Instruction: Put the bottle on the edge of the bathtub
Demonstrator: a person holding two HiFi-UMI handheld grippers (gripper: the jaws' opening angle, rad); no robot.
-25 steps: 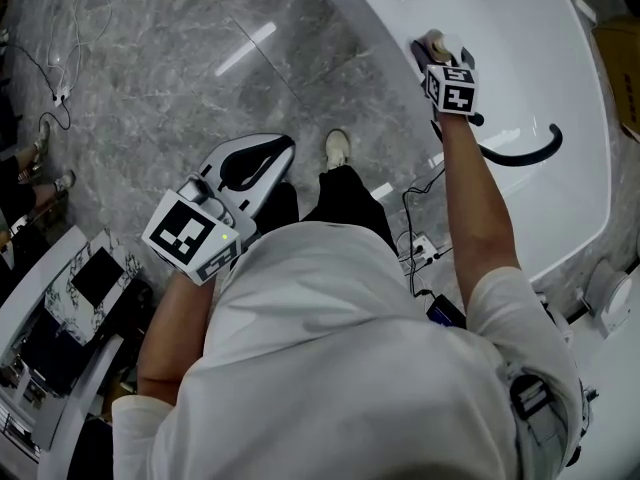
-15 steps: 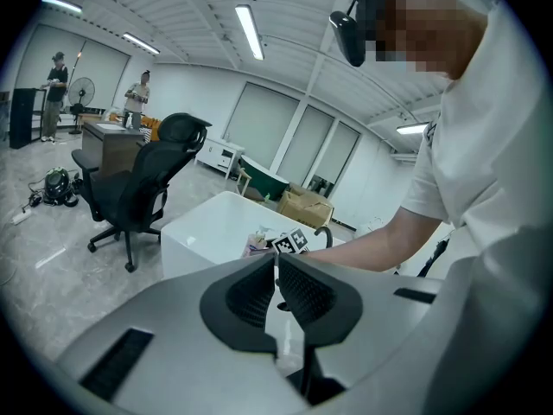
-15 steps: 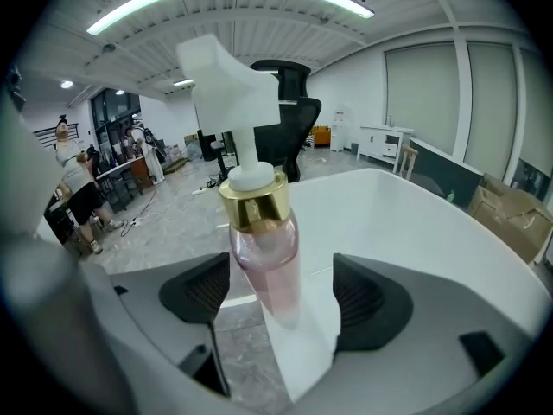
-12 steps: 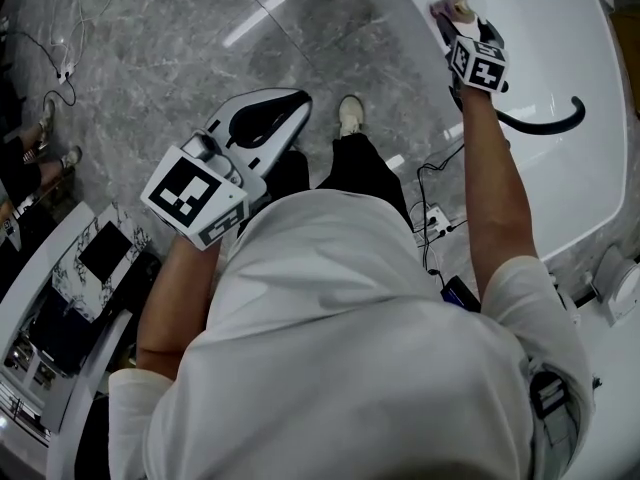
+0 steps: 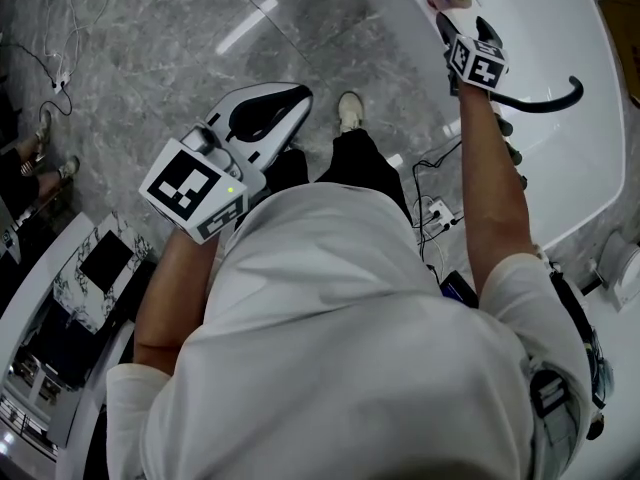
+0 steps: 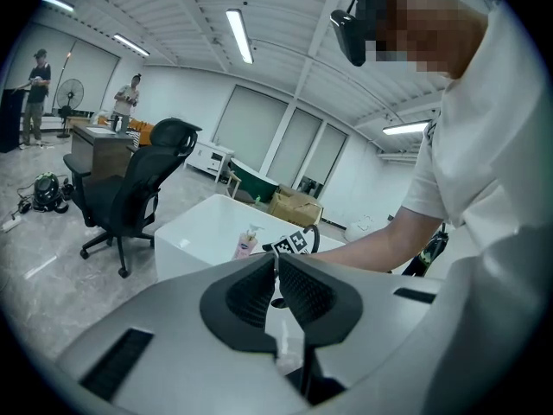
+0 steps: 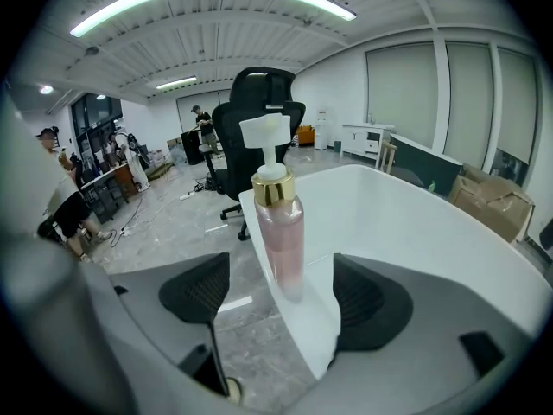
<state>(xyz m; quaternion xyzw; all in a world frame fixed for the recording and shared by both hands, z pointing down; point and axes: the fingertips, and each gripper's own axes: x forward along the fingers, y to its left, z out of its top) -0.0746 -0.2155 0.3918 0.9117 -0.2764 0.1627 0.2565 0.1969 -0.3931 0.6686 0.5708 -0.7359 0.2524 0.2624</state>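
Pink pump bottle (image 7: 281, 227) standing upright on the rim of the white bathtub (image 7: 313, 335).
No print on the bottle can be read; the only markings are black-and-white squares on the gripper cubes. The right gripper (image 7: 283, 294) is at the bathtub rim with its jaws spread wide, one pad on each side of the bottle and both clear of it. The left gripper (image 6: 276, 271), away from the bathtub, has its jaws pressed together on nothing.

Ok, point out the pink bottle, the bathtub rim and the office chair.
pink bottle (image 7: 283, 242), right gripper view, its body
bathtub rim (image 7: 304, 322), right gripper view, bare near end
office chair (image 7: 232, 132), right gripper view, backrest
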